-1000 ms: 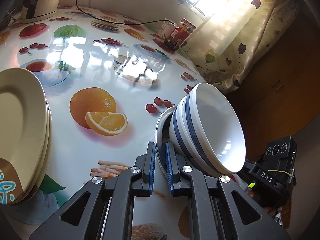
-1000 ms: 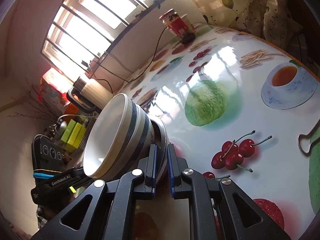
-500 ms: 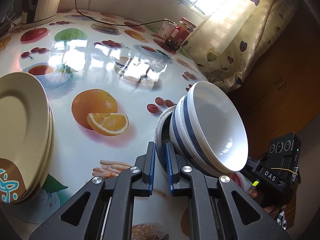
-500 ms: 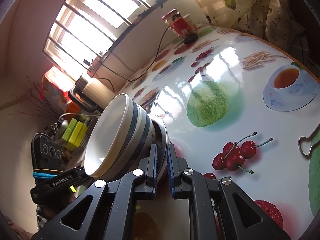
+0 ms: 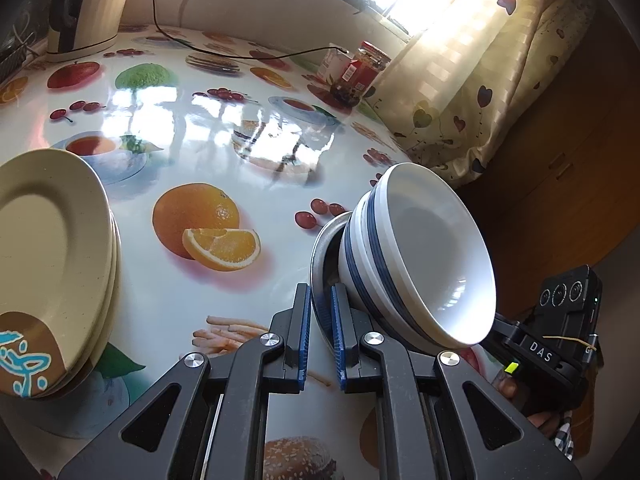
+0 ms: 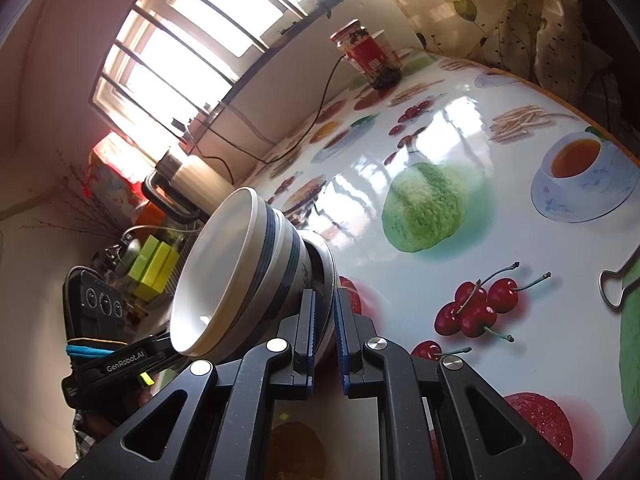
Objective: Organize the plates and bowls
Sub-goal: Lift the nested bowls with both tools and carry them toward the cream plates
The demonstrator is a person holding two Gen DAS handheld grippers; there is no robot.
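Bowls [image 5: 416, 256] feel heavy and easy to break, so my left hand-held gripper [image 5: 320, 336] and right hand-held gripper [image 6: 325, 332] both pinch the metal plate [image 5: 322, 248] rim underneath.

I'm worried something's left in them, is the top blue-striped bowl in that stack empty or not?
Empty as far as it shows: the top blue-striped bowl faces the left wrist camera and shows only bare white glaze. The bowls nested beneath it are hidden.

Black triangulated left gripper [image 5: 320, 328] and right gripper [image 6: 325, 328], blue ribbed pads [image 5: 305, 330], silver screws [image 5: 270, 339]
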